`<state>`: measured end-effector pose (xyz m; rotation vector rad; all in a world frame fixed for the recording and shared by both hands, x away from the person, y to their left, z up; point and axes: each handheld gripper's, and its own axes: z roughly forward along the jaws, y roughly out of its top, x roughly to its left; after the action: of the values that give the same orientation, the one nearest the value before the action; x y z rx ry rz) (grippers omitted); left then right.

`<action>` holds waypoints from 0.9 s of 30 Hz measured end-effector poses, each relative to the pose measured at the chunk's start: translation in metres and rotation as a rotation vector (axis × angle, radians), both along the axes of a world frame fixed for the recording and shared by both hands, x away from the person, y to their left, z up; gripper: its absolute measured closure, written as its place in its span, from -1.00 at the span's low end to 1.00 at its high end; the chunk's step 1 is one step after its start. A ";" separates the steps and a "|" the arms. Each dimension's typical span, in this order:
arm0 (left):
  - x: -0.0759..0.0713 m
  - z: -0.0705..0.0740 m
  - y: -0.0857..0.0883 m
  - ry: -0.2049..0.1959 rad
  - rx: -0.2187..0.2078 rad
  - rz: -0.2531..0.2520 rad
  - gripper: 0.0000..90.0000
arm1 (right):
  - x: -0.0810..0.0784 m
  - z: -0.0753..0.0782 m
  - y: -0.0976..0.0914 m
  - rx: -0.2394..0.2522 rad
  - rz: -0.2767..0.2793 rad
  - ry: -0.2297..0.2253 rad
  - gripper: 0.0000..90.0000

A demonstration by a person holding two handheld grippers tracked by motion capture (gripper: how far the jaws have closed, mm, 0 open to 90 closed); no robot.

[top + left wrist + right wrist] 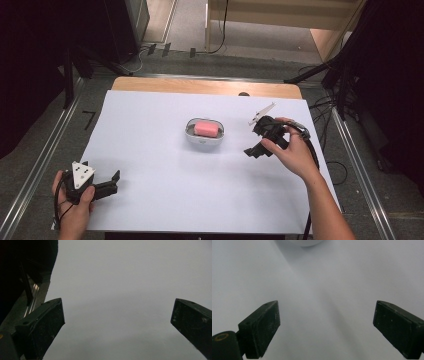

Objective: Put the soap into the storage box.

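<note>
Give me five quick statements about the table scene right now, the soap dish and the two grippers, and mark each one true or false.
1. A pink bar lies inside the white dish. True.
2. The right gripper has its jaws shut on the pink bar. False: its jaws stand open with nothing between them, off to the right of the dish.
3. The left gripper sits near the front left corner of the white sheet, far from the dish. True.
4. The left gripper's jaws are shut. False: in the left gripper view they stand wide apart over bare sheet.
5. The dish stands at the far right edge of the sheet. False: it stands near the middle.
</note>
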<state>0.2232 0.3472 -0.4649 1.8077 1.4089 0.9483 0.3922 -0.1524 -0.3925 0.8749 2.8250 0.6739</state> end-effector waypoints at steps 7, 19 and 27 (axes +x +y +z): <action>0.000 0.000 0.000 0.001 0.000 0.000 -1.00 | -0.009 -0.007 -0.016 0.006 -0.023 -0.002 -0.81; 0.000 0.000 0.000 0.003 0.001 0.002 -1.00 | -0.025 -0.021 -0.039 0.029 -0.061 -0.005 -0.80; 0.000 0.000 0.000 0.004 0.001 0.002 -1.00 | -0.034 -0.029 -0.052 0.051 -0.081 -0.015 -0.80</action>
<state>0.2234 0.3470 -0.4649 1.8103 1.4130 0.9464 0.3577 -0.2046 -0.4215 0.9822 2.7533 0.7419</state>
